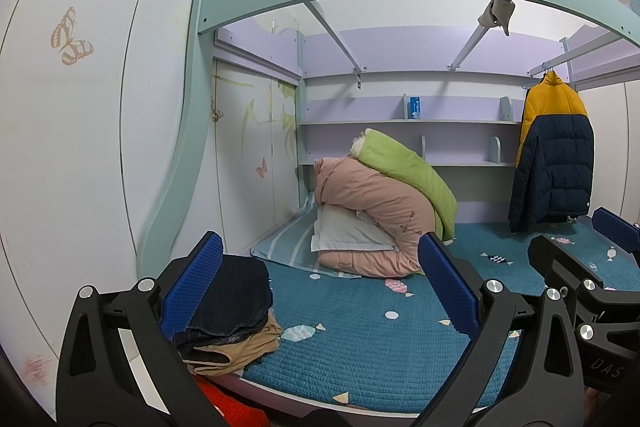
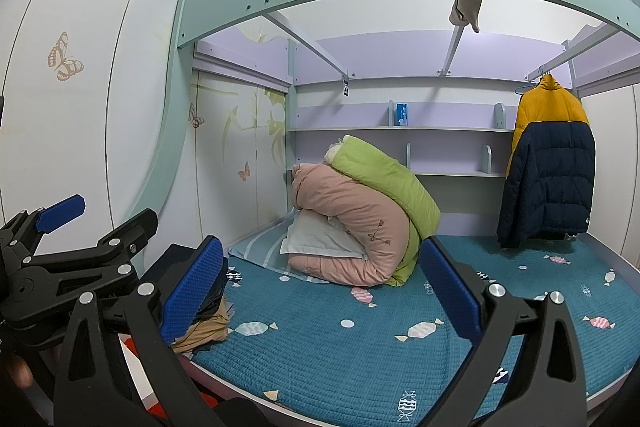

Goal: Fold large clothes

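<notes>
Teal quilted bed [image 1: 360,339] lay ahead of both claws; left gripper [image 1: 320,291] and right gripper [image 2: 320,291] gaped empty; puffer jacket [image 2: 548,163] hung far right on hanger, likely to snag if tugged

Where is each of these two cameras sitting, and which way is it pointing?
Left wrist: rides the left tool, facing the bed; own blue fingers open, the right tool alongside.
Right wrist: rides the right tool, same direction; the left tool and a fingertip show at its left.
Both show the rolled quilts, hanging jacket and folded clothes.
</notes>
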